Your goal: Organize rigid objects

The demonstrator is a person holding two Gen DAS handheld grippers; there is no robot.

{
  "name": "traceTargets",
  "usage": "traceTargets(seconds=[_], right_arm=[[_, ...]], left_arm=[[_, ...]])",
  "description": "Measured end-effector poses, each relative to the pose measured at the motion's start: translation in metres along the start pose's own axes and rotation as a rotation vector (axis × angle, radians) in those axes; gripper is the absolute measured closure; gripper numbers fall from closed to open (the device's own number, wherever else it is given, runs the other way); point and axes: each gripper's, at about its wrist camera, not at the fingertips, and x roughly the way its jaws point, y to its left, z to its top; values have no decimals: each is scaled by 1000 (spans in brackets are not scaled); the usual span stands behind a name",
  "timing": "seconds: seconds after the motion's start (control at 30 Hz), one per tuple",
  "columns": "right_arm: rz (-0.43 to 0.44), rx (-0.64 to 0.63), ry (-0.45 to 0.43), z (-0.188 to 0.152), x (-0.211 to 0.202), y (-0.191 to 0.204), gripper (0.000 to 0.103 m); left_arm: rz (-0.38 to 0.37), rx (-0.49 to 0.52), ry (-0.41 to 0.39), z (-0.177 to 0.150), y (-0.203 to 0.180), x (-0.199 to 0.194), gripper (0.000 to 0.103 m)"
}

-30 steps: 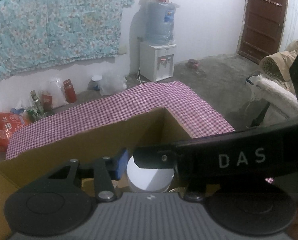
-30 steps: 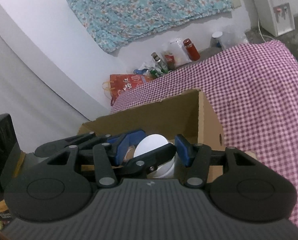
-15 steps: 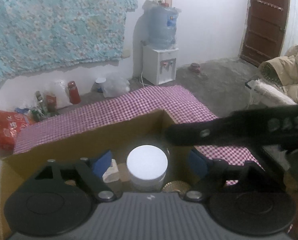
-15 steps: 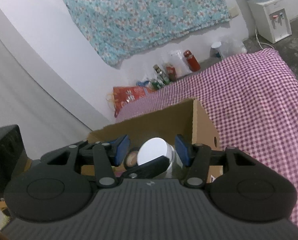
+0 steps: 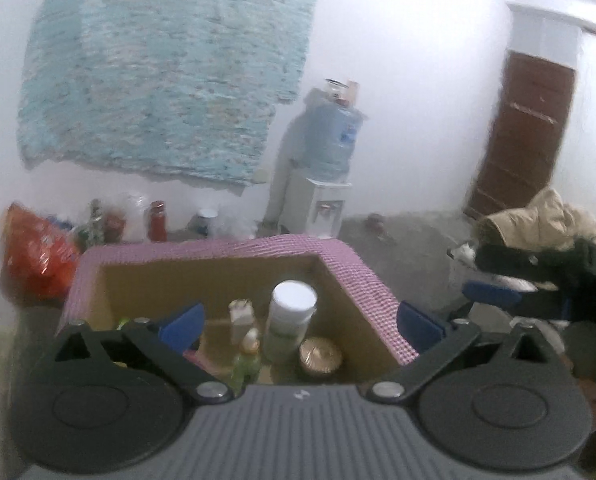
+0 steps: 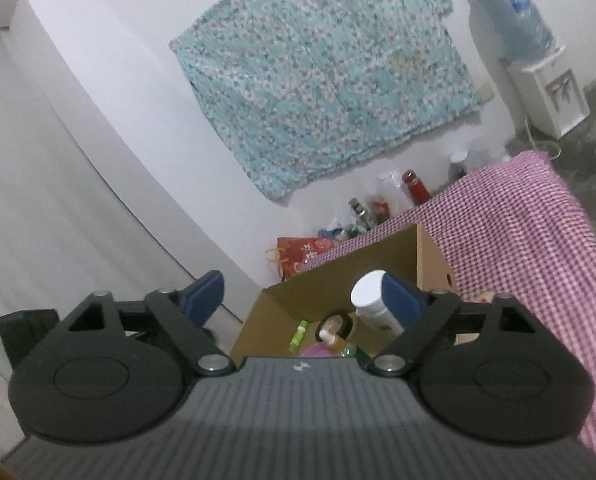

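Observation:
An open cardboard box [image 5: 218, 280] sits on a checked red-and-white tablecloth [image 5: 361, 276]. Inside stand a jar with a white lid [image 5: 294, 308], a gold-lidded tin [image 5: 321, 354], a small white bottle [image 5: 242, 312] and a green bottle [image 5: 246, 360]. My left gripper [image 5: 299, 322] is open and empty, raised above the box's near side. In the right wrist view the box [image 6: 337, 280] holds the white-lidded jar [image 6: 367, 294], a green tube [image 6: 299, 334] and a tape roll [image 6: 333, 322]. My right gripper [image 6: 301, 294] is open and empty, above and back from the box.
The right gripper's arm [image 5: 537, 276] shows at the left view's right edge. A water dispenser [image 5: 321, 184] stands by the far wall, bottles [image 5: 156, 220] and a red bag [image 5: 38, 256] on the floor. A brown door [image 5: 521, 140] and piled clothes [image 5: 545, 220] lie to the right.
Both grippers have pulled up and back from the box and opened wider. The white-lidded jar stays standing in the box. The right gripper's arm has left the left view's middle.

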Motion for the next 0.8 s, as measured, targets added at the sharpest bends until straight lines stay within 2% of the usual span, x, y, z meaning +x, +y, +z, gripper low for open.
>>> traceTargets(seconds=[0.07, 0.1, 0.23, 0.4, 0.5, 0.6, 0.8], right_arm=[[-40, -42, 4, -12, -7, 12, 2], [-66, -68, 4, -18, -10, 18, 2], [-176, -194, 12, -41, -20, 43, 2], [-293, -307, 41, -64, -18, 74, 1], [-331, -356, 28, -73, -20, 88, 1], [-373, -394, 10, -77, -19, 100, 1], [-514, -475, -34, -81, -11, 113, 1]], left_arm=[[36, -26, 3, -11, 4, -13, 0], [56, -36, -2, -16, 7, -18, 0], [176, -67, -2, -38, 12, -33, 0], [290, -78, 57, -52, 13, -37, 0], [354, -79, 89, -56, 16, -36, 0], [373, -94, 70, -62, 20, -39, 0], [353, -107, 138, -67, 20, -31, 0]])
